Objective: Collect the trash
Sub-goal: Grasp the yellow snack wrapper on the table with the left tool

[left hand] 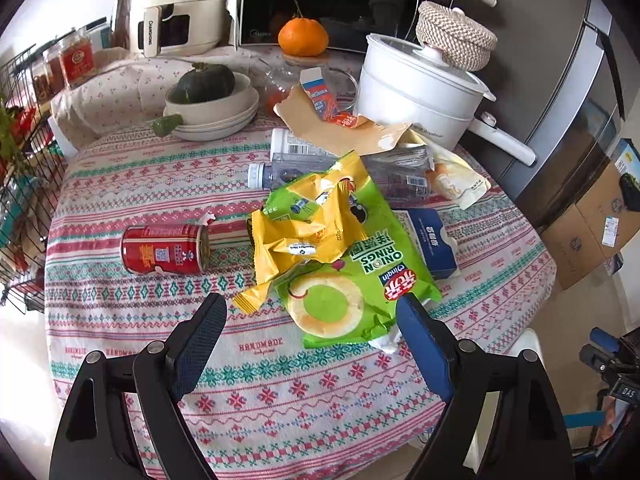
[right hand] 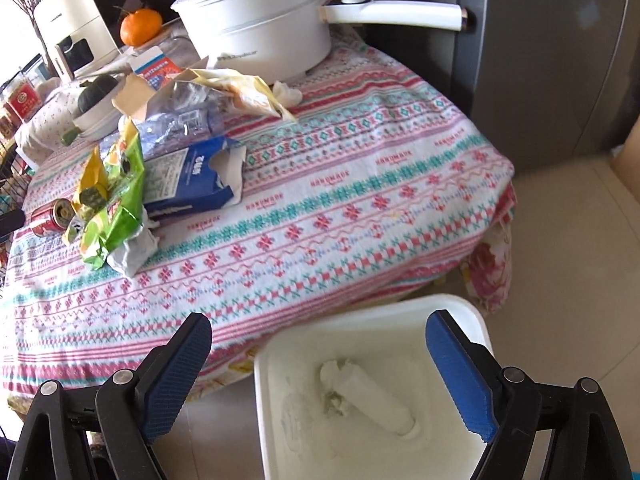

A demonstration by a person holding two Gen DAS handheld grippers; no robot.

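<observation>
One crumpled tissue (right hand: 362, 392) is lying in the white bin (right hand: 400, 308) below the counter's (right hand: 360, 208) edge; the onion-ring bag (left hand: 344, 264), red can (left hand: 164, 249), bottles (left hand: 360, 172) and blue carton (left hand: 434, 240) are still waiting mid-counter. Left gripper (left hand: 310, 340) and right gripper (right hand: 318, 372) are both hanging released, grasping nothing.

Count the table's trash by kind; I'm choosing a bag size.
Can: 1, red can
Bottles: 2, labelled bottle, capped bottle
Wrappers: 3, green bag, yellow wrapper, pale pouch
Cartons: 2, blue box, orange carton
Torn card: 1
Tissues: 2, front tissue, tissue by pot
Total: 11

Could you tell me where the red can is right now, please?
In the left wrist view the red can lies on its side on the tablecloth, left of the yellow wrapper and green onion-rings bag.
</observation>
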